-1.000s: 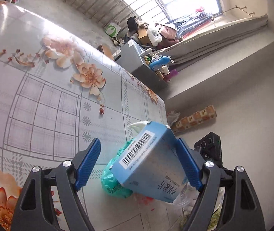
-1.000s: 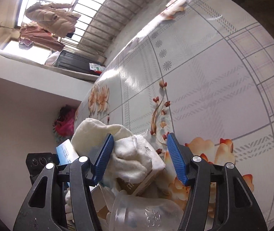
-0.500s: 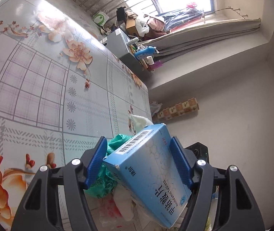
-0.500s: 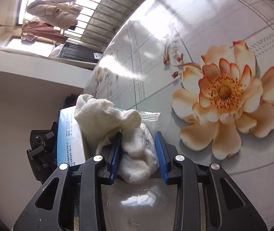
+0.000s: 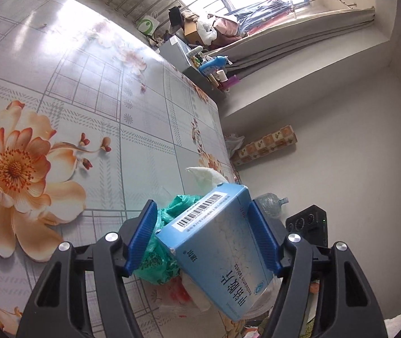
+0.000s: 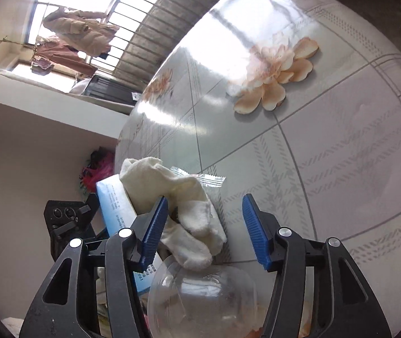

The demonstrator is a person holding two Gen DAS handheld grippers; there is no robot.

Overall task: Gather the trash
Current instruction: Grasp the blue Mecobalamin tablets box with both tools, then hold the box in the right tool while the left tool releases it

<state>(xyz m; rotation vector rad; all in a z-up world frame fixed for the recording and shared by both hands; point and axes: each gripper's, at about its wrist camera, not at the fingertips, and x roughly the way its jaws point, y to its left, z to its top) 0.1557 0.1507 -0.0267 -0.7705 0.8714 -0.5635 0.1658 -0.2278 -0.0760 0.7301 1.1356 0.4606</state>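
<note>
Left claw (image 5: pixel 202 236) is holding the blue tablet box (image 5: pixel 217 242) between its pads, long axis slanting from near right to far left, over the pile at the bench (image 5: pixel 93 118) edge. Right claw (image 6: pixel 204 228) is opening; the white sock (image 6: pixel 180 200) is lying against its left pad only, a clear plastic container (image 6: pixel 203 298) nearer. Half a second ago that claw was pinching the sock narrowly.

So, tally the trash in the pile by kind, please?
Blue box: 1
Green bag: 1
White cloth: 1
Clear wrapper: 1
Clear dome lid: 1
Total: 5
</note>
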